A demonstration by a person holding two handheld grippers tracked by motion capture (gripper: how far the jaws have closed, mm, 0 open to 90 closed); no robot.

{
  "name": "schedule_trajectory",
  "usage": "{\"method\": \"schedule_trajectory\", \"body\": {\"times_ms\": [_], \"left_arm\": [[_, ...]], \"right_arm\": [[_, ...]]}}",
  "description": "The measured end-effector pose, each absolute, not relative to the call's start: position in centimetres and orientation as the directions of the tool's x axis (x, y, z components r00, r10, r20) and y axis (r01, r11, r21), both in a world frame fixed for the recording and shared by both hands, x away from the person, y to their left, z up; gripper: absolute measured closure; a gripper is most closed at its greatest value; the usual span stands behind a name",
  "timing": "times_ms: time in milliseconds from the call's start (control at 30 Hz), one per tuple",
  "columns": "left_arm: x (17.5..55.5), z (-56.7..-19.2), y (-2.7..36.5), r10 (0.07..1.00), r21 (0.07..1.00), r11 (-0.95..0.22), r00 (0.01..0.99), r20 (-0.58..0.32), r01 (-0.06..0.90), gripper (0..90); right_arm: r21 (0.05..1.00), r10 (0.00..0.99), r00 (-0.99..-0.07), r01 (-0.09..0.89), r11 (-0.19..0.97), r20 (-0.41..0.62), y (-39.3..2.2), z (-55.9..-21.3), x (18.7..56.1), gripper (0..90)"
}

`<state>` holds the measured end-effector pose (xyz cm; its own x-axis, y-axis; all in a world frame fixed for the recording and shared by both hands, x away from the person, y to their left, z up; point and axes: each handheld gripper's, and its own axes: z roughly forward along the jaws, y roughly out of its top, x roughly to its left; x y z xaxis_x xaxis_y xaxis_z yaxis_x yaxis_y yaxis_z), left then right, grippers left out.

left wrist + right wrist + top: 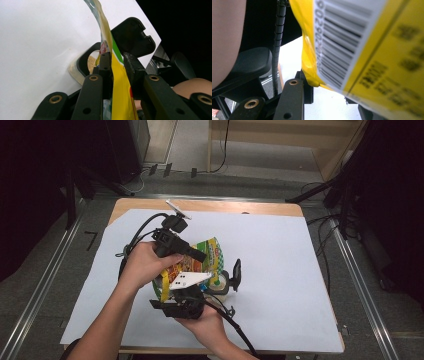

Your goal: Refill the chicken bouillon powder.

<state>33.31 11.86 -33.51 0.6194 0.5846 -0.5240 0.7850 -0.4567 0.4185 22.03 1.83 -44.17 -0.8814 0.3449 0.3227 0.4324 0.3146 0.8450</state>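
Between my left gripper's (pixel 117 62) jaws runs the yellow packet (pixel 120 87), edge-on, its thin film passing straight up the gap. The left-hand jaw presses flat against it, the right-hand one sits just beside it on the other face, so the jaws are closed down to a narrow slot and pinching the packet's upper edge. Past the jaw tips the film rises and curls away over the white sheet (pixel 37 37) that covers the bench.

Just behind the packet, low on the sheet, sits a small clear tub (pixel 75 71) with pale brown crumbs in it, and a black jaw of my other gripper curves around its rim. A second black jaw of that gripper stands higher, beyond the packet's green stripe.

From my right gripper (pixel 324 86) the packet (pixel 367 50) hangs close and blurred, barcode side toward me. Its lower yellow corner touches the left-hand jaw; the other jaw is mostly hidden behind the packet, so I cannot tell whether this pair grips anything.

From above, both my hands meet near the middle of the sheet. My left hand (pixel 145 265) holds its gripper (pixel 192 254) over the packet (pixel 200 260), and my right hand (pixel 205 320) brings its gripper (pixel 227 280) in from below, jaws reaching up around the tub (pixel 222 287) beside the packet's lower end.
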Motion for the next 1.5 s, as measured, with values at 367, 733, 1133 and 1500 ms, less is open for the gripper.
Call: {"method": "schedule_trajectory", "body": {"times_ms": [367, 733, 1133, 1500], "left_arm": [[33.17, -33.62, 11.77, 0.590, 0.430, -0.464, 0.632, -0.502, 0.774, 77.8], [33.44, -33.94, 11.97, 0.580, 0.424, -0.460, 0.625, -0.522, 0.780, 77.6], [33.34, -33.96, 11.99, 0.583, 0.422, -0.463, 0.626, -0.518, 0.780, 77.3], [33.32, -34.01, 11.95, 0.581, 0.426, -0.459, 0.626, -0.520, 0.780, 77.3]], "right_arm": [[0.843, 0.339, -0.882, 0.435, 0.317, 0.327, 1.88, -44.36, 22.14, 67.9], [0.842, 0.339, -0.881, 0.436, 0.318, 0.328, 1.96, -44.45, 22.15, 68.0], [0.840, 0.336, -0.882, 0.438, 0.320, 0.332, 1.99, -44.41, 22.06, 68.0], [0.840, 0.339, -0.883, 0.435, 0.325, 0.326, 1.96, -44.44, 22.06, 68.0]]}}
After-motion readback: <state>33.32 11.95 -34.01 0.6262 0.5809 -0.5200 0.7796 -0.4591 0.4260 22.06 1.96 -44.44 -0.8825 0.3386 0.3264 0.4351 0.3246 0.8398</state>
